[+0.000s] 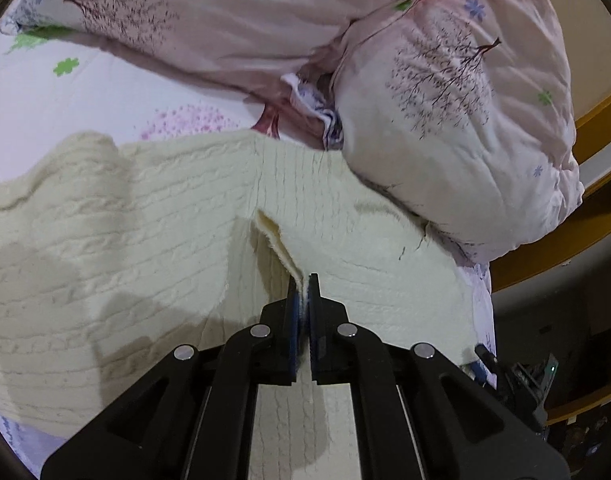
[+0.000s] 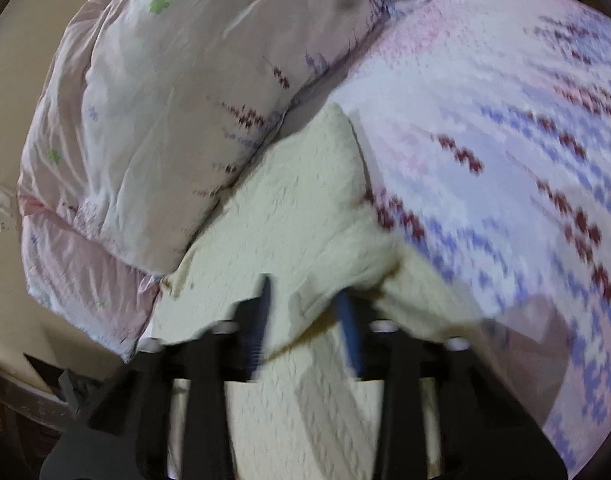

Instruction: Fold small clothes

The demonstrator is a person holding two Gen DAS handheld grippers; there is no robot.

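A cream cable-knit garment (image 1: 145,240) lies spread on the bed. In the left wrist view my left gripper (image 1: 303,280) is shut on a thin raised edge of this knit, which stands up as a ridge running away from the fingertips. In the right wrist view, which is blurred, the same cream garment (image 2: 305,200) runs away from me, and a bunched fold of it rises between the fingers of my right gripper (image 2: 305,300). Both pads sit against that fold.
A puffy pink floral duvet (image 1: 445,120) is piled at the back and right of the garment, touching its far edge; it shows as the duvet (image 2: 165,120) on the left in the right wrist view. The patterned bedsheet (image 2: 505,120) lies to the right. A wooden bed frame (image 1: 597,120) curves past the mattress edge.
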